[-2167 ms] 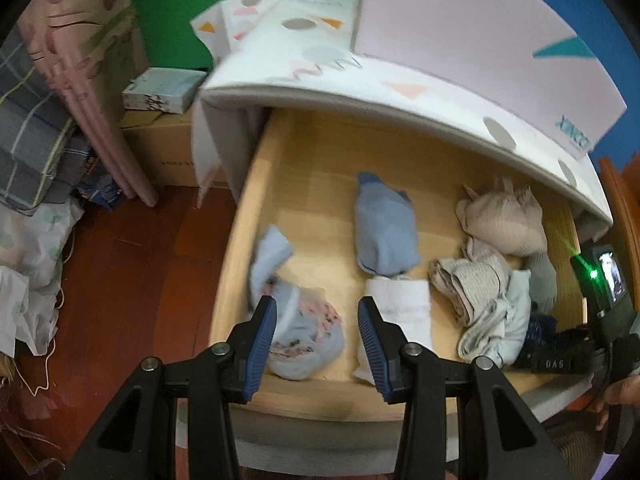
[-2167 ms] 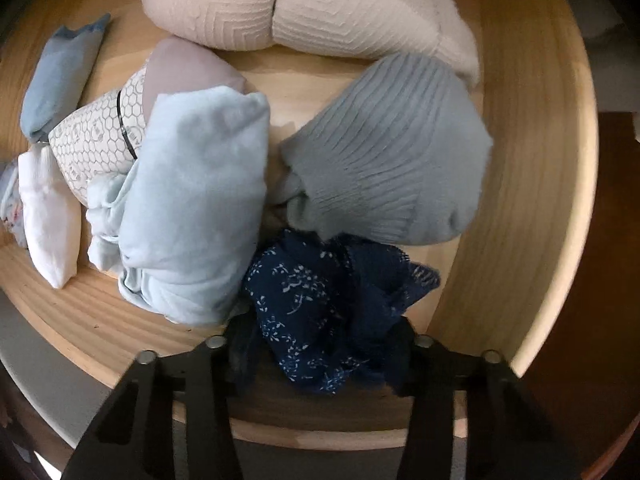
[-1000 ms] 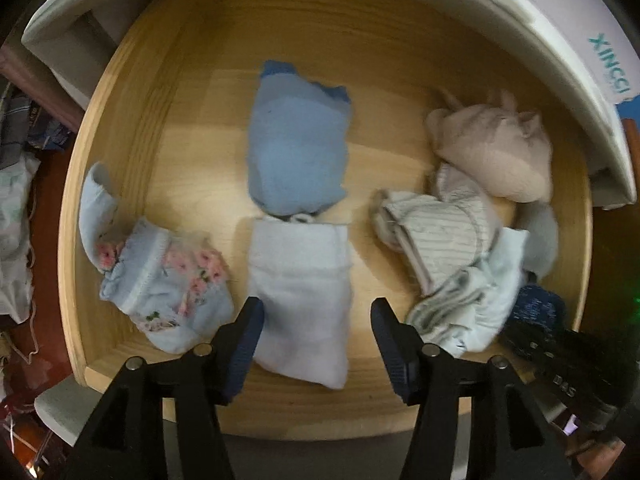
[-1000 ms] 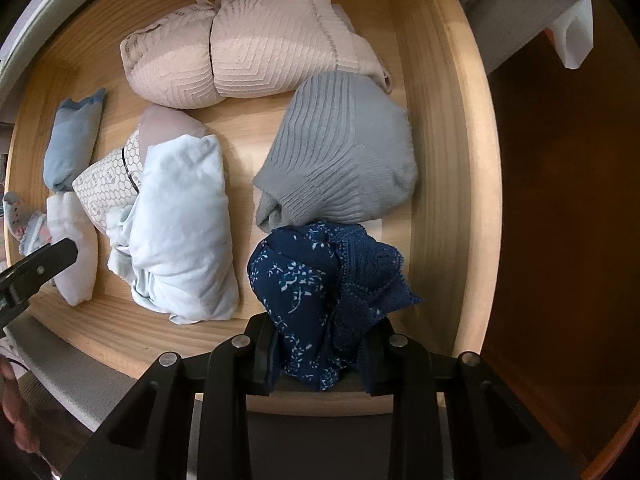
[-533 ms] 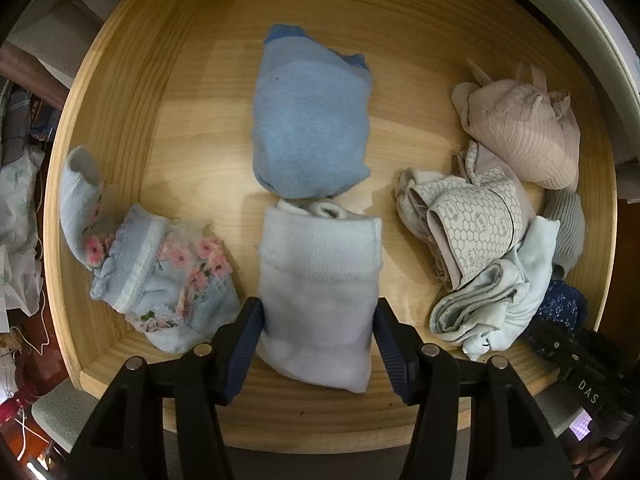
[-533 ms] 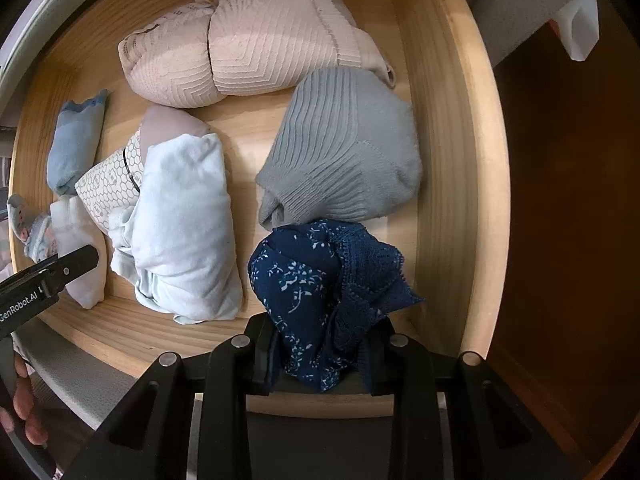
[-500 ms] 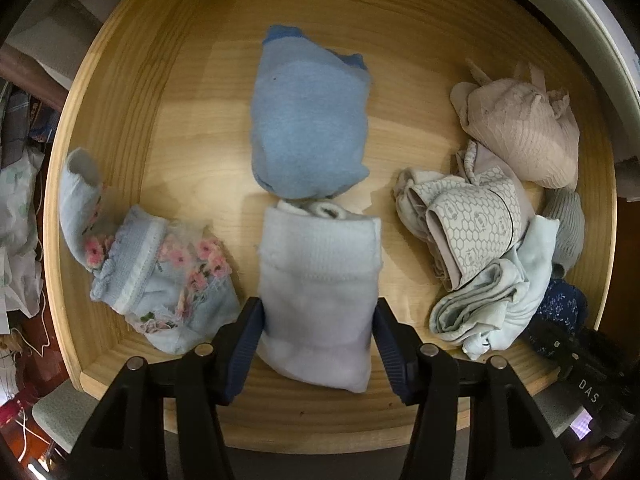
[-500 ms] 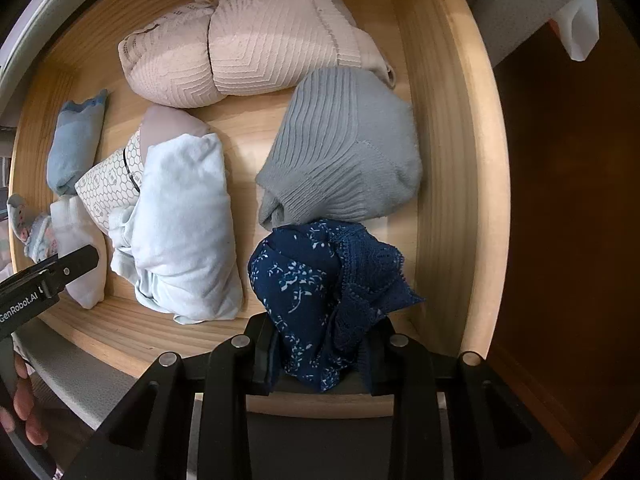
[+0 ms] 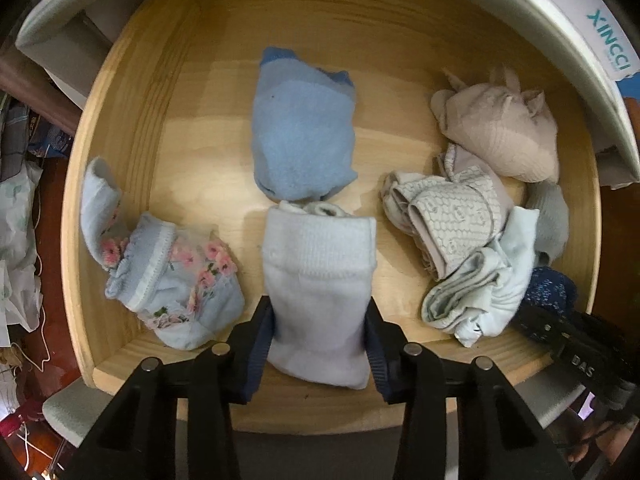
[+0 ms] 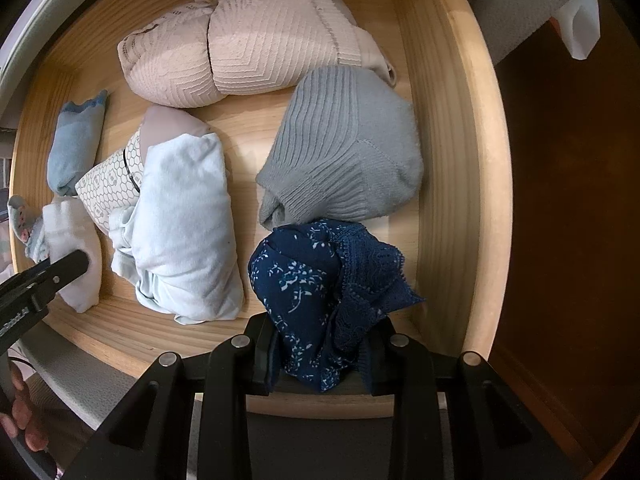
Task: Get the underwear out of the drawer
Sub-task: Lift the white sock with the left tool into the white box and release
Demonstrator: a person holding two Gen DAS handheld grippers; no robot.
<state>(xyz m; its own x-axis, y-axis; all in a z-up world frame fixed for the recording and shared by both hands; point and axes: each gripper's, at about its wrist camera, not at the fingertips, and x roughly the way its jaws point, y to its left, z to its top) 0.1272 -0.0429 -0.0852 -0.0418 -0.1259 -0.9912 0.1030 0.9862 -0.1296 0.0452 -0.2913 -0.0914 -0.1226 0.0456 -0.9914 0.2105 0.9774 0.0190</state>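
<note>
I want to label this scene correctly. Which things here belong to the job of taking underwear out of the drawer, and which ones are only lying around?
Belong to the job:
- wooden drawer
- pale folded garment, between the left hand-held gripper's pads
- navy floral lace underwear, clamped by the right hand-held gripper

Just lying about:
- floral socks
- grey ribbed garment
- beige bra

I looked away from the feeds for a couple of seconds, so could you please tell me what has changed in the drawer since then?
The left tongs moved from the floral pair across to the white folded pair and have just been closing, now pinching its sides. The right tongs stayed shut on the navy lace pair, raising it slightly. The remaining pieces in the drawer lie as before.
</note>
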